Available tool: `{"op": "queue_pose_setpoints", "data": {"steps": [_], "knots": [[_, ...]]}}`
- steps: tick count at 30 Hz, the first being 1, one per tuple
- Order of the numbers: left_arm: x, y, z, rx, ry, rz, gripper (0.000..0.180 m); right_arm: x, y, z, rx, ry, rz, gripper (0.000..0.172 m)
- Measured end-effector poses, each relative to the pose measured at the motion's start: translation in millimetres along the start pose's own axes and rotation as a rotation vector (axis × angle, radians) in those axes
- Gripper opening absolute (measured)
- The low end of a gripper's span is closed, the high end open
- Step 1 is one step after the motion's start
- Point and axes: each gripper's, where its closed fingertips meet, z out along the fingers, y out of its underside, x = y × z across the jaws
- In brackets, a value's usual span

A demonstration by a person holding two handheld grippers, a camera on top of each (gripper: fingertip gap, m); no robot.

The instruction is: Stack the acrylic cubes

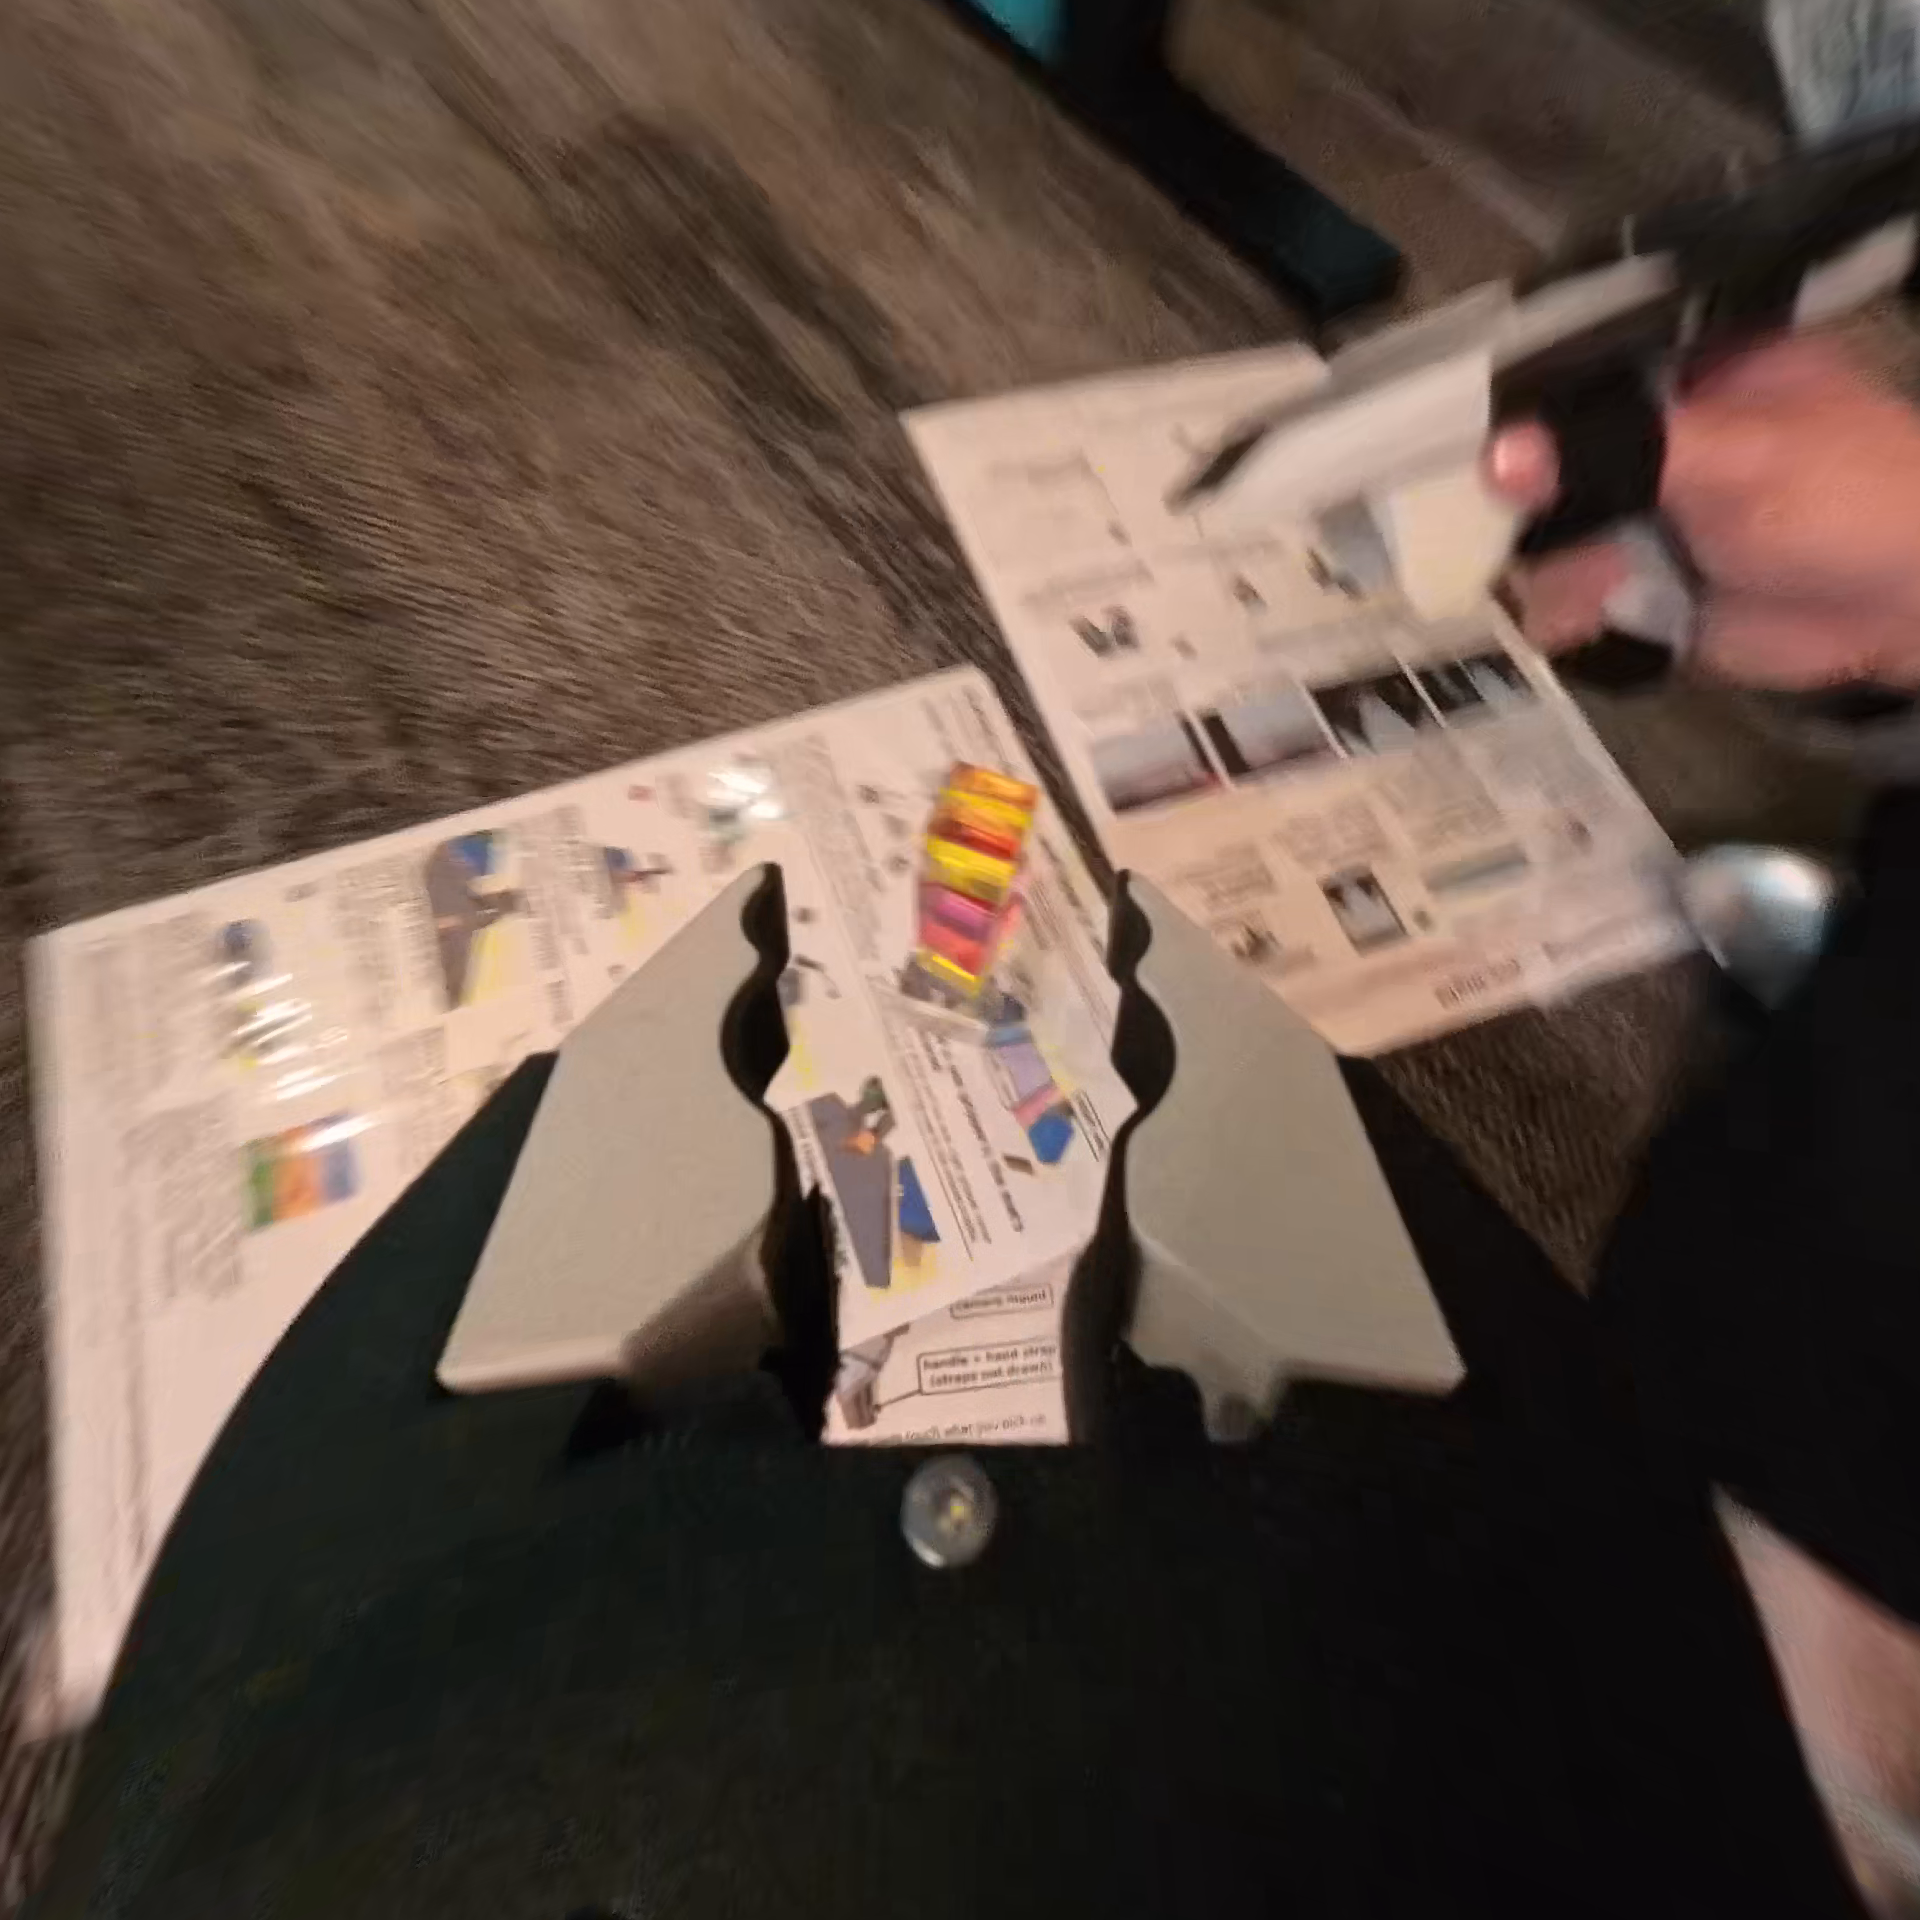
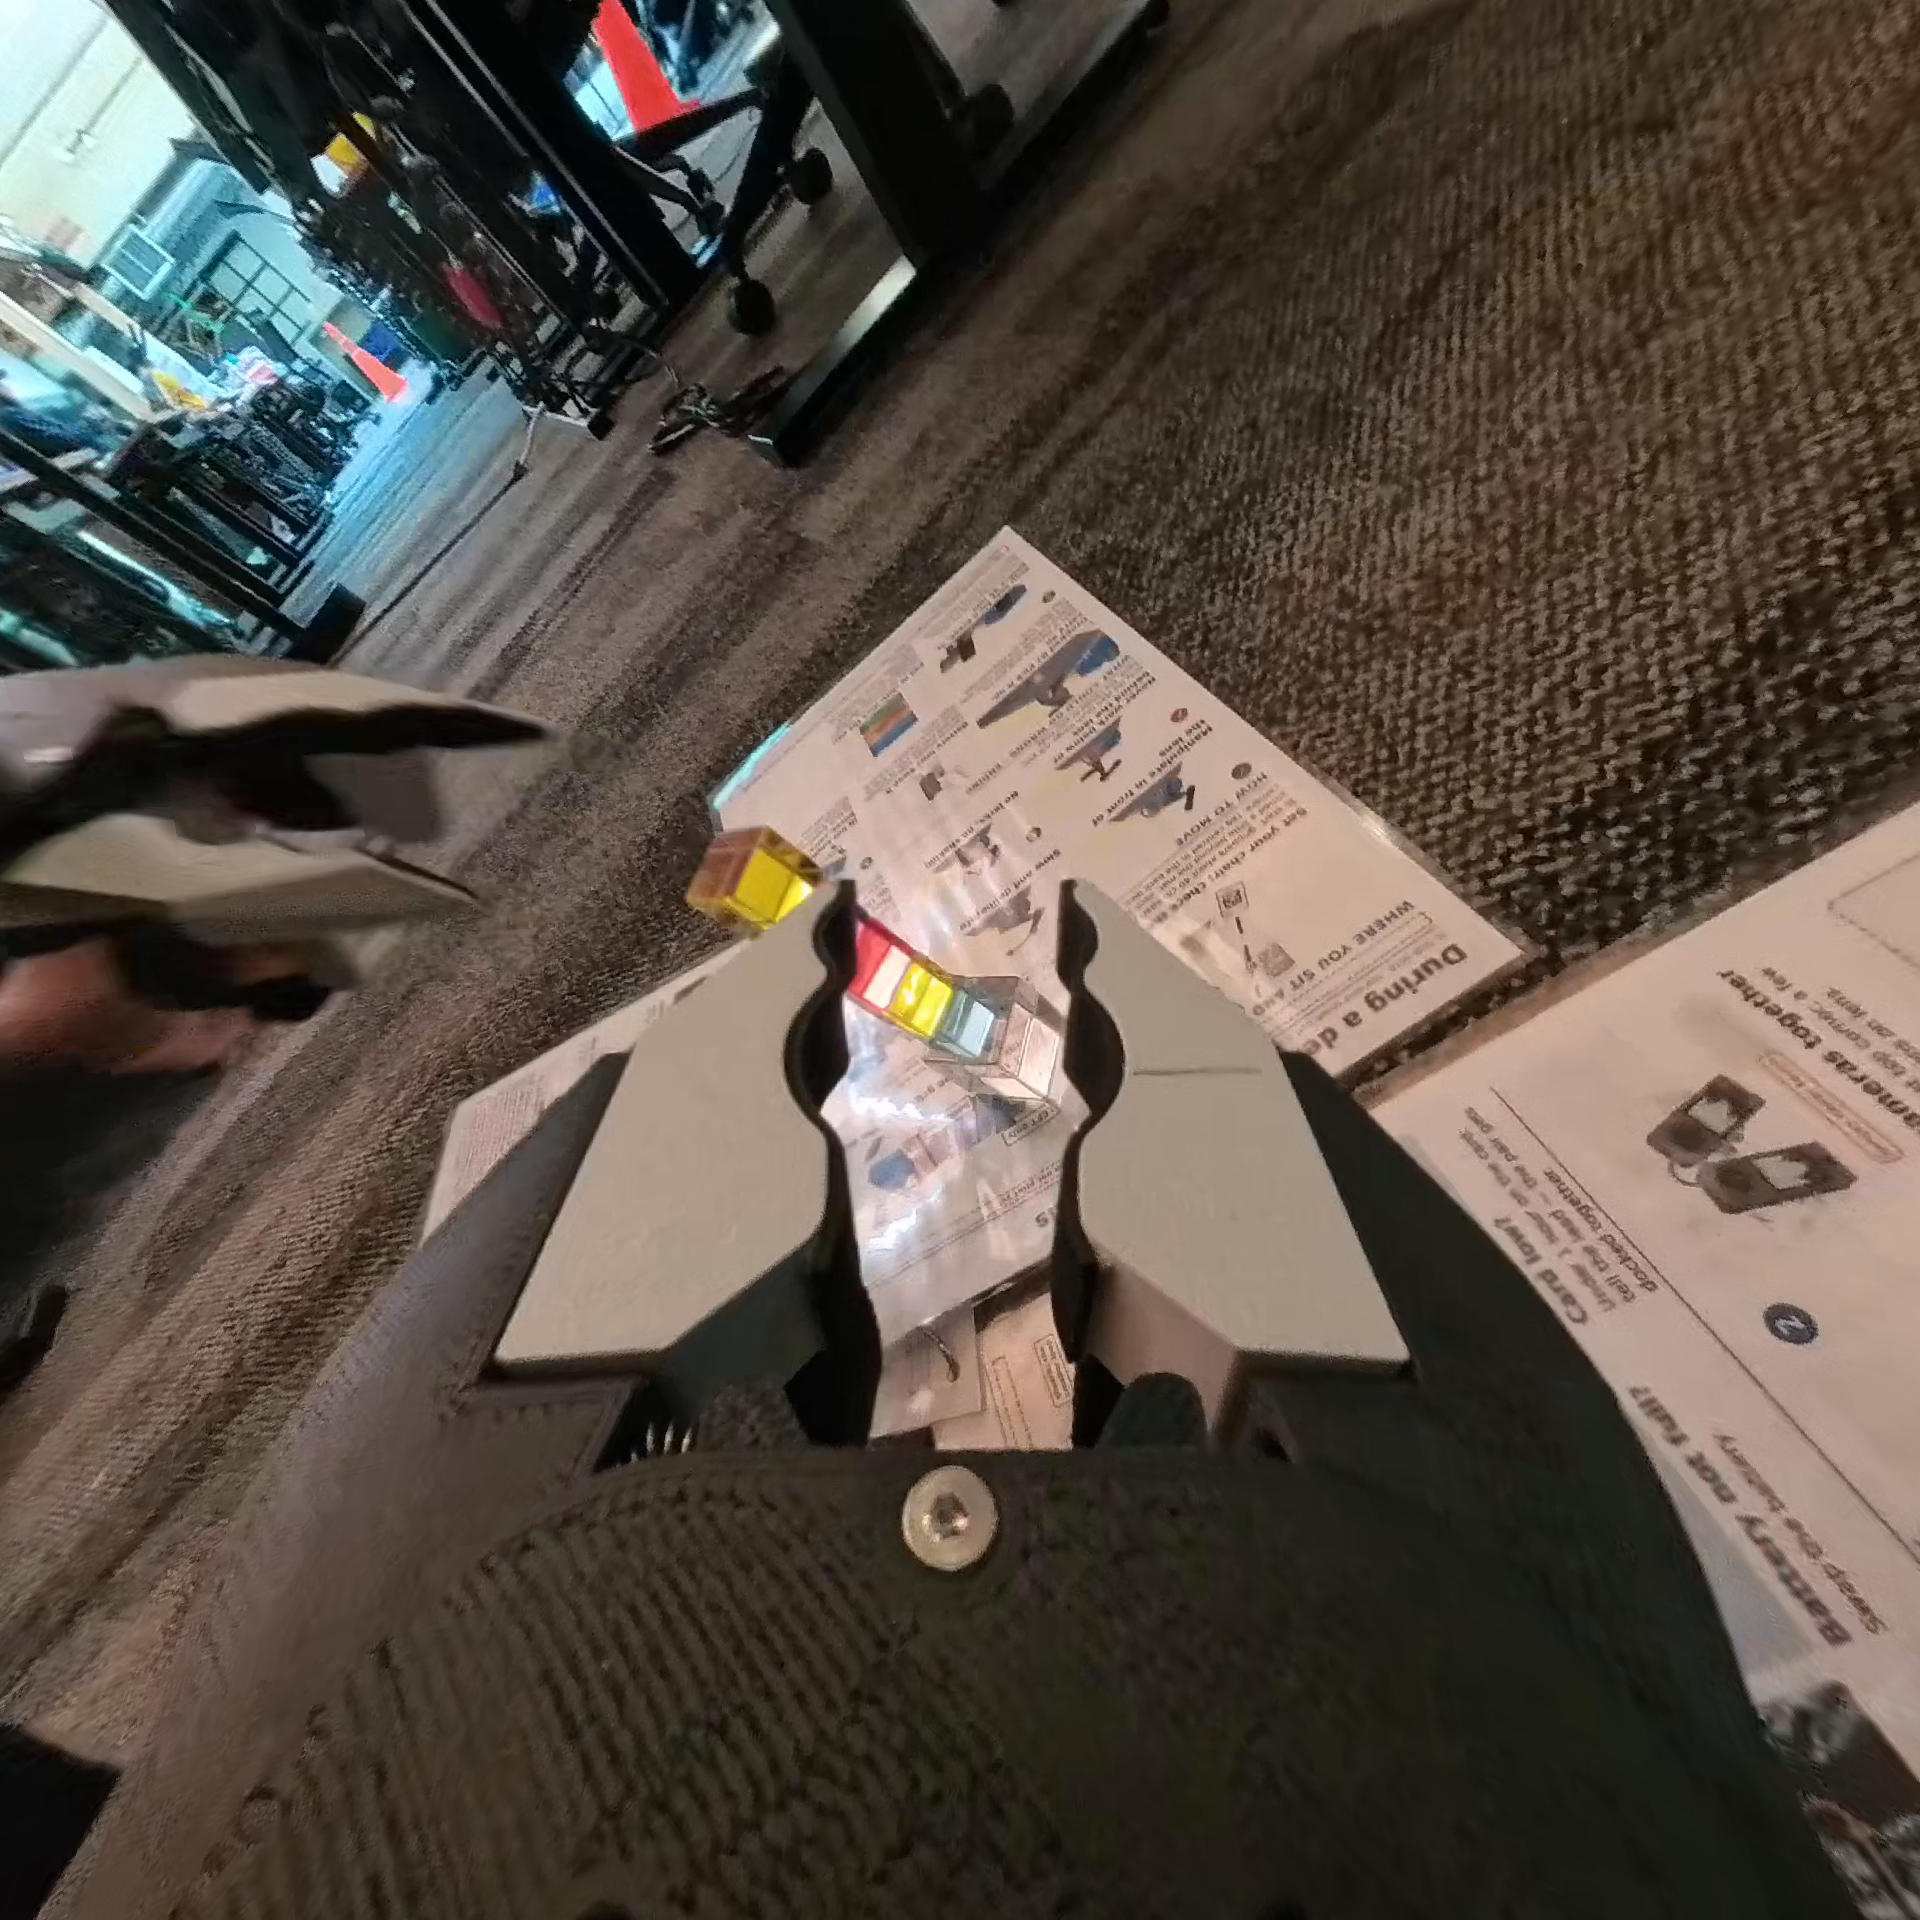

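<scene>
A tower of translucent coloured cubes (image 1: 971, 862) stands on a laminated printed sheet (image 1: 312, 1039) on the carpet. Orange and yellow cubes are at its top, pink ones lower down. My left gripper (image 1: 948, 878) is open. The tower stands beyond its fingertips, untouched; the view is blurred. My right gripper (image 2: 956, 888) is open and empty. The tower (image 2: 935, 997) shows past its fingertips, with the yellow top cube (image 2: 753, 878) by the left finger. The left wrist view shows the right gripper (image 1: 1247, 457) well apart from the tower. The left gripper (image 2: 260, 790) shows blurred at the left of the right wrist view.
A second printed sheet (image 1: 1351, 779) lies on the carpet to the right of the first and also shows in the right wrist view (image 2: 1714, 1143). A hand (image 1: 1766, 520) holds the right gripper. Black desk legs and an office chair (image 2: 727, 208) stand farther off on the carpet. From the left gripper's tips to the yellow top cube (image 2: 753, 878) is close to 7 cm. The left camera catches it too, in the left wrist view (image 1: 1000, 804).
</scene>
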Motion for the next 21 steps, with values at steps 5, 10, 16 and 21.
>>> {"op": "queue_pose_setpoints", "data": {"steps": [5,10,16,21], "knots": [[-11,-9,-89,0.224,-0.480,-0.334,0.045,-15,38,15,-0.038,-0.062,-0.104,0.000],[19,5,-146,0.393,-0.714,-0.436,0.007,-30,70,26,-0.069,-0.008,-0.426,0.000],[19,-2,-160,0.485,-0.754,-0.401,0.000,-39,87,35,-0.038,0.144,-0.726,0.000],[16,-17,-182,0.694,-0.760,-0.458,0.000,-46,109,56,-0.063,0.086,-0.682,0.000]]}}
